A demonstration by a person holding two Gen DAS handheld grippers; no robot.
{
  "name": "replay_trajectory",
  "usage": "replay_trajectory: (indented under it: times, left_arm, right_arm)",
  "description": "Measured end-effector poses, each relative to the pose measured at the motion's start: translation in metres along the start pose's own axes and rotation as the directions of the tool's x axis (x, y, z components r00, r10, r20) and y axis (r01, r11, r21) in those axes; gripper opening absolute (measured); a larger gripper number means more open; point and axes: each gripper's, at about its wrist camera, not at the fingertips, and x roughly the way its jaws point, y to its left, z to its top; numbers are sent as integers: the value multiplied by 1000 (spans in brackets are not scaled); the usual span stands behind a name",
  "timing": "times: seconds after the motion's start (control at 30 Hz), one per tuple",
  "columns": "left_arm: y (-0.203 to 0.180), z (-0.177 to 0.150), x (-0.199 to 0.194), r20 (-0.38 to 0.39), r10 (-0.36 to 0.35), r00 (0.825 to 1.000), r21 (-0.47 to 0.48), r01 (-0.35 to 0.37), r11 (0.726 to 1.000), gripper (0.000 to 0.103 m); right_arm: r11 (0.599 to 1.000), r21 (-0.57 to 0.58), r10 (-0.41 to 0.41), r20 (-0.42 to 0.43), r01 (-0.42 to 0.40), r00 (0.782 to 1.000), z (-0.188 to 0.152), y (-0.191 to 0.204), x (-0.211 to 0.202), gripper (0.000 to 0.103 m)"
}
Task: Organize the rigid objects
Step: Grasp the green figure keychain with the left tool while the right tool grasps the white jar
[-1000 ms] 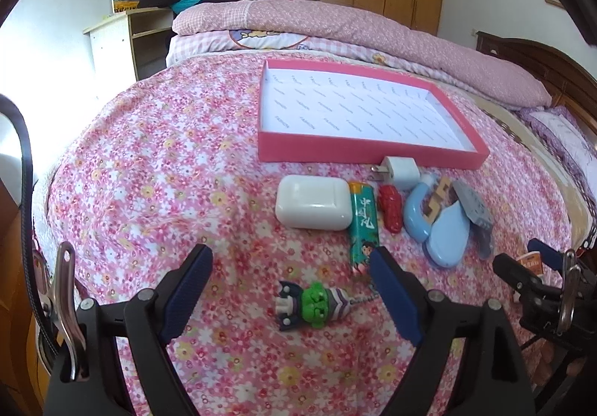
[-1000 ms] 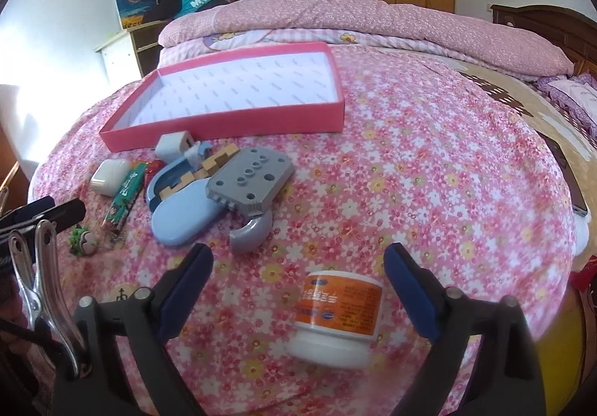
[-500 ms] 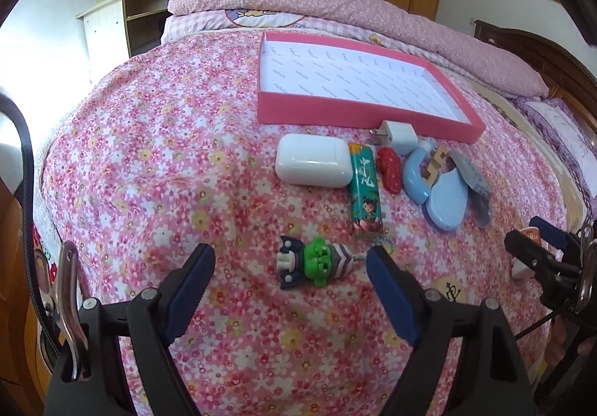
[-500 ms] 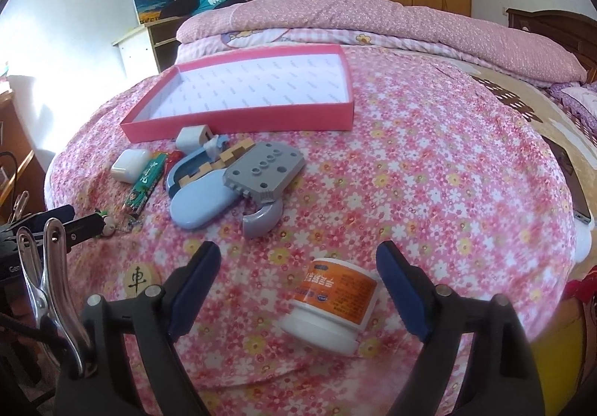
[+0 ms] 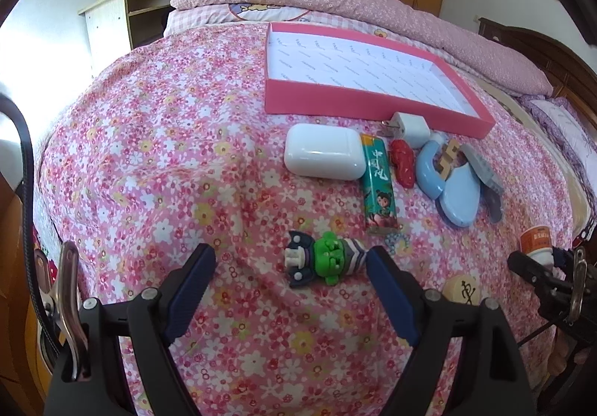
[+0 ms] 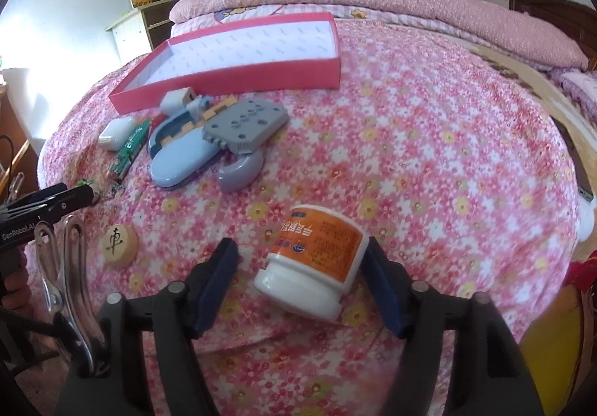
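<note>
A white jar with an orange label (image 6: 321,248) lies on its side on the flowered bedspread. My right gripper (image 6: 301,250) straddles it with its jaws closing. The right pad (image 6: 378,278) is against the jar's base; the left pad (image 6: 220,274) stands clear of its lid. My left gripper (image 5: 291,266) is open around a green toy figure (image 5: 324,263), which lies close to the right finger. The pink tray (image 5: 373,106) with a white lining sits empty further back.
Between the grippers and the tray lie a white earbud case (image 5: 322,156), a green lighter (image 5: 378,184), a red piece (image 5: 403,162), a white charger (image 5: 408,128), light blue pieces (image 5: 459,196) and a grey part (image 6: 246,125). A wooden chess disc (image 6: 119,242) lies near the front.
The right gripper's fingers have narrowed around the jar, which now sits further in between them. The left gripper has crept up to the green figure and stays wide.
</note>
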Motion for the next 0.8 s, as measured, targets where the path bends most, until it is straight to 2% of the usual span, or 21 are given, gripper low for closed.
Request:
replay_trajectory:
  times: [0.2, 0.43, 0.53, 0.6, 0.7, 0.8]
  left_arm:
    - [-5, 1, 4, -10, -9, 1000, 24, 9, 1000, 86]
    - [-15, -1, 8, -4, 15, 1000, 63, -14, 998, 85]
    - [-15, -1, 7, 4, 12, 1000, 66, -13, 998, 75]
    - [-15, -1, 6, 10, 5, 1000, 69, -6, 998, 62]
    - [-16, -2, 3, 16, 6, 1000, 89, -7, 996, 54]
    - [-14, -1, -2, 21, -9, 1000, 83, 7, 997, 53]
  right_arm:
    - [1000, -13, -11, 6, 11, 1000, -2, 2, 0, 62]
    - [999, -47, -17, 19, 18, 1000, -3, 7, 0, 48]
    - [999, -45, -10, 20, 11, 1000, -2, 5, 0, 48]
    - [999, -41, -5, 20, 5, 1000, -2, 5, -1, 46]
    - [999, -42, 9, 21, -8, 1000, -1, 5, -2, 43]
    - [999, -41, 16, 24, -15, 1000, -2, 6, -4, 43]
